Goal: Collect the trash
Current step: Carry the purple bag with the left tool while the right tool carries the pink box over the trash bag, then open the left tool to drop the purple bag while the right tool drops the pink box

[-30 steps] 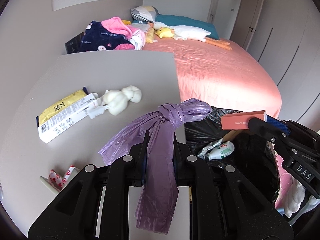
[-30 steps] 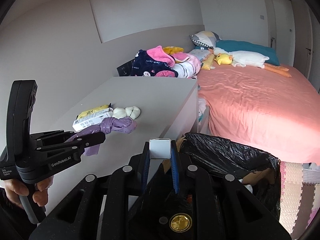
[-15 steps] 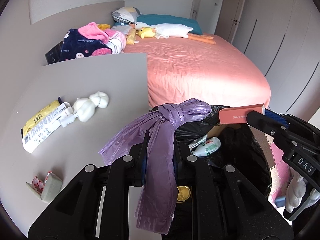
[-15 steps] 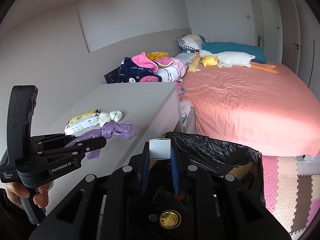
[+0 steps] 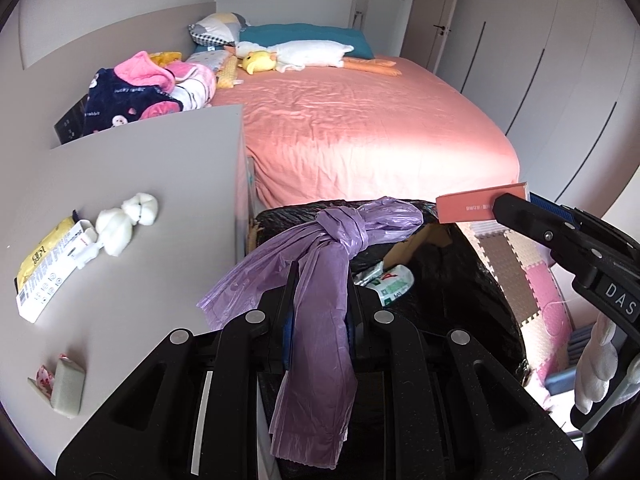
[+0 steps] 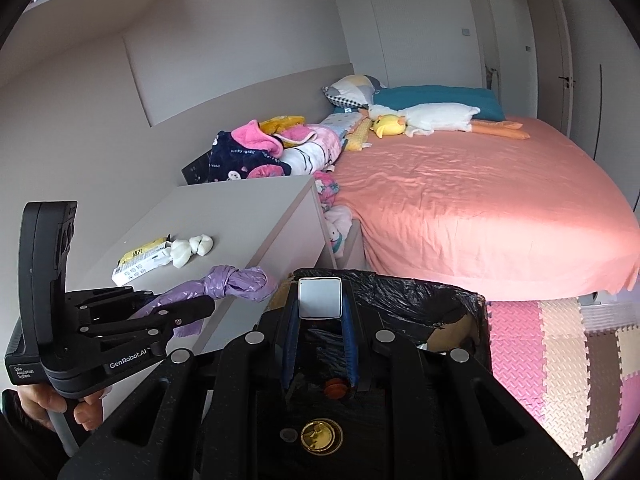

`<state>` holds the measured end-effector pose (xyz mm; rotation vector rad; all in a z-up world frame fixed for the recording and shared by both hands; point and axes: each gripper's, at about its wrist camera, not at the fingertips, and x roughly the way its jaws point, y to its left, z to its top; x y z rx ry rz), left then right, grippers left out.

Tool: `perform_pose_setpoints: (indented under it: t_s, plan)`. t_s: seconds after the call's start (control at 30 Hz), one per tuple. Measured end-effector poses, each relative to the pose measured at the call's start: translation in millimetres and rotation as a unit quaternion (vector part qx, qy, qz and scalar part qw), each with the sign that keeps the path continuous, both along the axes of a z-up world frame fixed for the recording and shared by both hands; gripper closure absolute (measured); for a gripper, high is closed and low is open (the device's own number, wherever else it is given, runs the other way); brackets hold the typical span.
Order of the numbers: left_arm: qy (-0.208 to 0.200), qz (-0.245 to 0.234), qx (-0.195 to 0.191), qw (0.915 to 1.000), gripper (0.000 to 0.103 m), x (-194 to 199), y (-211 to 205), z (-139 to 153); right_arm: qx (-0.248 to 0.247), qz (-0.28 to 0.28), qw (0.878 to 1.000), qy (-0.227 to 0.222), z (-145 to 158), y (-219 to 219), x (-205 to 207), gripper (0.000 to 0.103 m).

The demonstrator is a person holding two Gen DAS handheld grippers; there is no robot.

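My left gripper (image 5: 318, 280) is shut on a knotted purple plastic bag (image 5: 324, 272) and holds it over the left rim of the black-lined trash bin (image 5: 472, 288). It also shows in the right wrist view (image 6: 236, 282). My right gripper (image 6: 319, 312) is shut on a small pink box (image 6: 320, 298), held above the bin (image 6: 400, 292); the box also shows in the left wrist view (image 5: 480, 206). Wrappers (image 5: 390, 280) lie inside the bin.
The grey cabinet top (image 5: 140, 184) carries a white tissue wad (image 5: 126, 220), a white box with a yellow packet (image 5: 52, 264) and a small wrapper (image 5: 60, 384). A pink bed (image 5: 360, 128) with toys and clothes lies beyond. Foam mats (image 6: 560, 352) cover the floor.
Both grippers moved right, away from the cabinet. The purple bag went from above the cabinet edge to over the bin; the pink box stayed above the bin.
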<state>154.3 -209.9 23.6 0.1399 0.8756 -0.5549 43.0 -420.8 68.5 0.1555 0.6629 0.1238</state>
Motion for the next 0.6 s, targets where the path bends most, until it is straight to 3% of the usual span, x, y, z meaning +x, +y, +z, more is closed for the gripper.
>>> perform_pose_setpoints:
  t_s: [0.3, 0.33, 0.37, 0.4, 0.43, 0.47, 0.6]
  plan:
    - [0.015, -0.041, 0.005, 0.999, 0.082, -1.0, -22.5, -7.2, 0.005, -0.018, 1.0, 0.002, 1.3, -20.4, -5.2, 0.082]
    - [0.018, -0.053, 0.011, 0.9984, 0.054, -1.5, -26.1, -9.3, 0.006, -0.017, 1.0, 0.001, 2.6, -22.3, -6.3, 0.082]
    - [0.01, -0.053, 0.021, 0.9983, 0.03, -3.4, -29.1, -10.3, 0.004, -0.025, 1.0, -0.002, 4.0, -23.8, -8.1, 0.073]
    - [-0.008, -0.048, 0.032, 0.9983, 0.007, -7.5, -31.1, -10.6, 0.0, -0.041, 0.999, -0.008, 6.3, -25.9, -10.3, 0.047]
    - [-0.032, -0.049, 0.041, 0.9974, 0.006, -12.4, -33.6, -10.7, -0.003, -0.054, 0.998, -0.017, 8.6, -27.8, -13.4, 0.037]
    - [-0.038, -0.054, 0.05, 0.9966, 0.006, -13.8, -35.7, -11.8, -0.005, -0.063, 0.998, -0.029, 11.6, -29.8, -16.4, 0.035]
    - [-0.033, -0.056, 0.053, 0.9965, 0.006, -13.1, -36.6, -14.0, -0.003, -0.066, 0.997, -0.034, 16.0, -33.5, -17.7, 0.035]
